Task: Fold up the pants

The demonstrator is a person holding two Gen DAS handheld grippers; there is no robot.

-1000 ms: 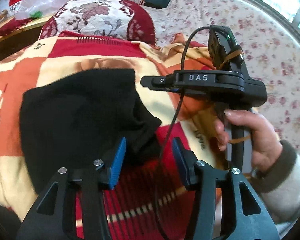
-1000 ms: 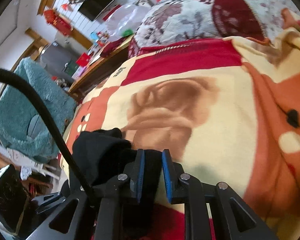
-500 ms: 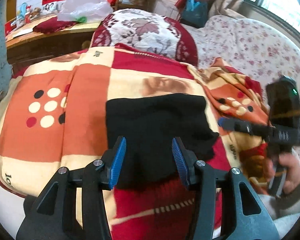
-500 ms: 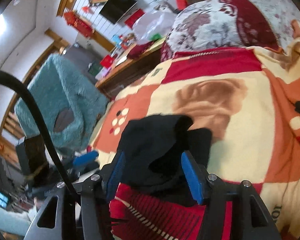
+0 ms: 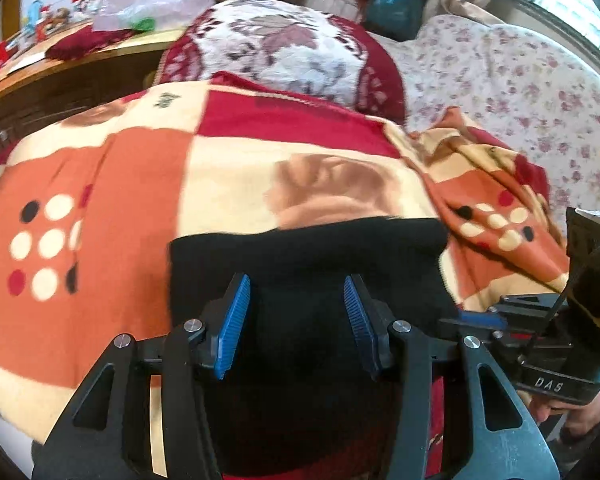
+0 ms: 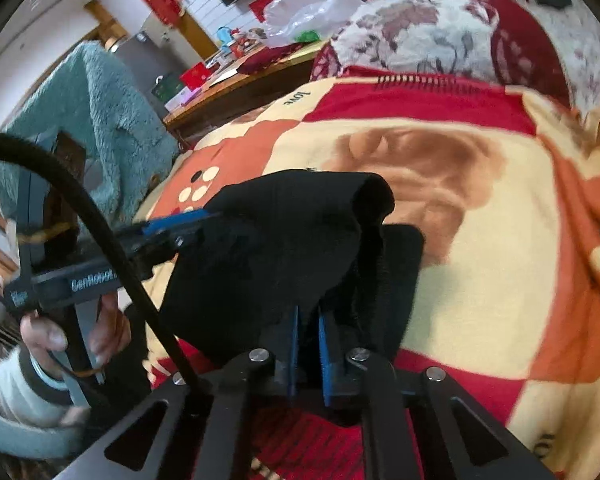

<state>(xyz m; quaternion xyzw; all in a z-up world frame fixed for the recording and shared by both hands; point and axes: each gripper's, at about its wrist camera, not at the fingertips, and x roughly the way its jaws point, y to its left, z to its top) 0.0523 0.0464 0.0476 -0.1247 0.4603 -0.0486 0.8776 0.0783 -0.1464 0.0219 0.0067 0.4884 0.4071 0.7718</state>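
Right tongs (image 6: 308,344) clamped on lifted black pants (image 6: 284,248); left tongs (image 5: 296,320) half open over pants, empty, blanket (image 5: 100,184) beneath, pillow (image 5: 292,48) at 12 o'clock.

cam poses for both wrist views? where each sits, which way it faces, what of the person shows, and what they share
Left wrist: on the left hand-held gripper, looking forward and down over the black pants on the patterned blanket; jaws open, the other gripper and its hand at the right edge.
Right wrist: on the right hand-held gripper, facing down across the blanket toward a teal chair; shut on a raised fold of the pants; the other hand and a sleeve show at the left.
Shared: pants, blanket, floral pillow.
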